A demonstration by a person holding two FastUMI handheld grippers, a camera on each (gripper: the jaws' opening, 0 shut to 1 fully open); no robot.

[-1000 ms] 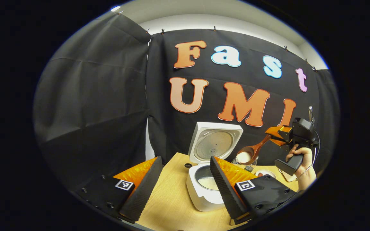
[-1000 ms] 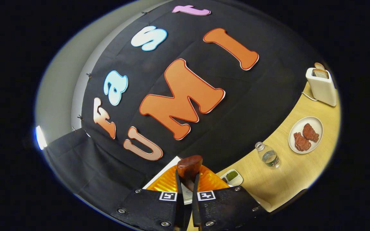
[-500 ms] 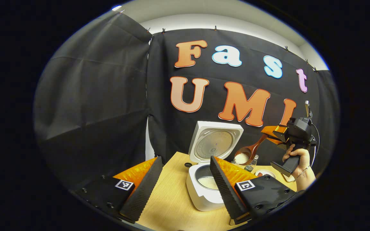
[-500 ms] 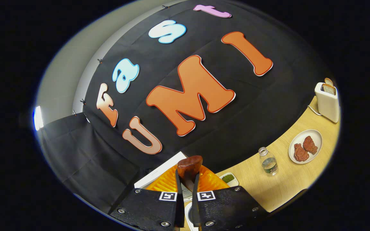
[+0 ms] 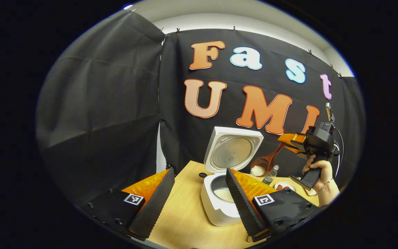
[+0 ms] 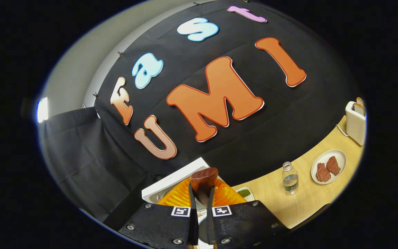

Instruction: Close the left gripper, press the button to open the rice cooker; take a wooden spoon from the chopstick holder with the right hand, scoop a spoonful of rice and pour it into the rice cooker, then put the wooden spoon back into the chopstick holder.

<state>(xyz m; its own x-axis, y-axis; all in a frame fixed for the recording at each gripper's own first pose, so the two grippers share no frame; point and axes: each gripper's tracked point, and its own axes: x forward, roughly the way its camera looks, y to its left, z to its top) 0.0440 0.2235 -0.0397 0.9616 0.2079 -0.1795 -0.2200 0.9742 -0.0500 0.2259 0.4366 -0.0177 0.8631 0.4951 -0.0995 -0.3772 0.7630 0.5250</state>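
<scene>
The white rice cooker (image 5: 217,211) stands on the table with its lid (image 5: 233,152) up and rice in its pot (image 5: 224,194). My left gripper (image 5: 197,202) hangs open in front of it, holding nothing. To the right of the lid my right gripper (image 5: 297,142), held by a hand (image 5: 318,169), is shut on the handle of the wooden spoon (image 5: 271,159). The spoon's bowl carries white rice (image 5: 257,170) beside the lid, above the table. In the right gripper view the spoon handle (image 6: 204,178) sticks up between the shut fingers (image 6: 200,207), with the lid's edge (image 6: 171,181) just behind.
A water bottle (image 6: 290,178), a plate of red meat (image 6: 328,166) and a toaster (image 6: 355,121) stand along the wooden table (image 6: 309,200) to the right. A small dish of green stuff (image 6: 245,193) sits near the cooker. Black cloth walls close in the back and left.
My right gripper has carried the rice-filled spoon a little up and left, closer to the cooker's lid, and more of the lid has come into the right gripper view. The left gripper stays open.
</scene>
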